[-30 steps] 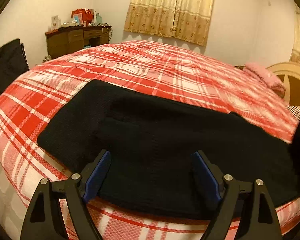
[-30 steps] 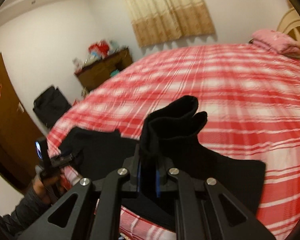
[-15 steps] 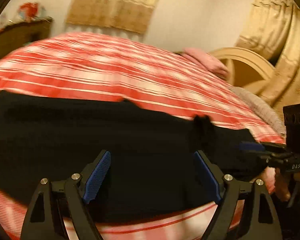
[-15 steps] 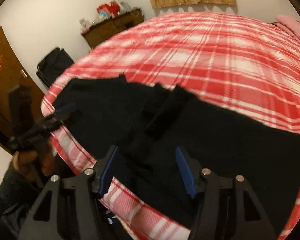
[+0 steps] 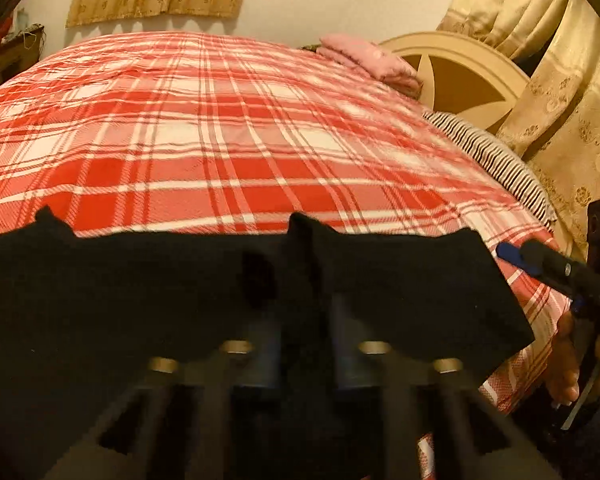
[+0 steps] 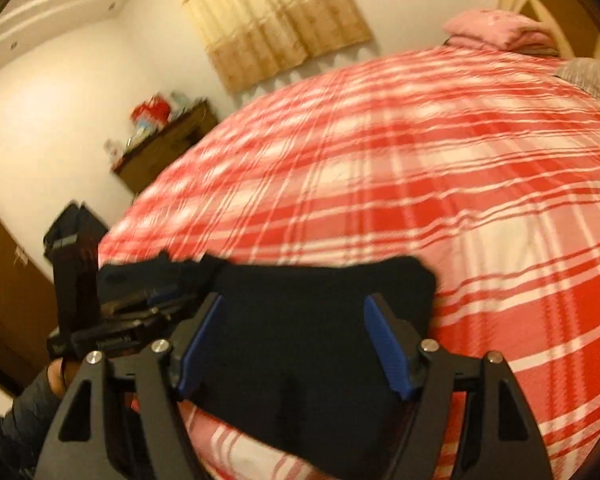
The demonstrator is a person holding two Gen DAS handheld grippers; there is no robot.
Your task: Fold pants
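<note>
Pants: black, lying along the near edge of the plaid bed.
Left gripper: just closed, pinching a raised fold, likely to carry it over.
Right gripper: just opened, spread above the cloth, gripping nothing.

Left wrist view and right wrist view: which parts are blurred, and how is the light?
Left wrist view: the left tool at the bottom is smeared and dark, while the plaid bedspread is fairly sharp. Right wrist view: the bedspread and the dresser are streaked with motion blur, but the right tool is crisp. Both views have warm yellow light and curved fisheye edges.
</note>
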